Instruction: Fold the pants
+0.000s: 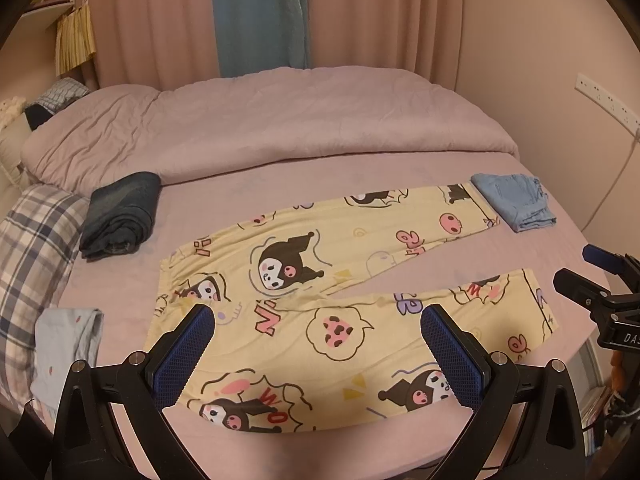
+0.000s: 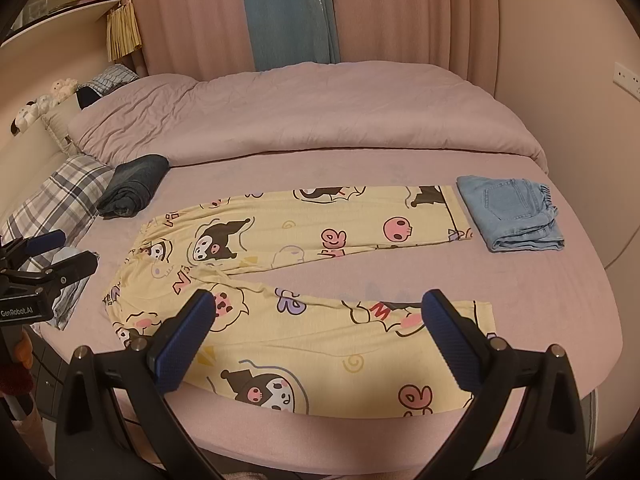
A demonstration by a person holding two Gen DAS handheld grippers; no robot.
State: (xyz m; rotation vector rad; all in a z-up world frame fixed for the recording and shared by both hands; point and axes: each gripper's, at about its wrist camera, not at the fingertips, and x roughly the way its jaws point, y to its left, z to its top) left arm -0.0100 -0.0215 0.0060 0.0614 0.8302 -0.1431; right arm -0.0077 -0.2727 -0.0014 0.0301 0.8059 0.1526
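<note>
The yellow cartoon-print pajama pants (image 2: 280, 280) lie flat on the pink bed sheet (image 2: 360, 168), long axis parallel to the near edge, waistband left, both legs splayed right. My left gripper (image 1: 316, 356) and right gripper (image 2: 318, 340) hover above them, fingers wide and holding nothing. Folded light-blue jeans (image 2: 508, 212) touch the far cuff; dark folded jeans (image 2: 134, 184) lie beside the plaid pillow (image 2: 60, 196). Pink curtains (image 2: 400, 12) hang behind.

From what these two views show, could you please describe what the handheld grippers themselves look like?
Both match: the left gripper and the right gripper have black, angular, V-spread finger arms with silver pivot screws. Each finger carries a flat blue pad with a fine dotted grip texture. White lettering marks the bodies; the left one, seen from the right wrist view, reads GenRobot.AI. No cables or sleeves show.
</note>
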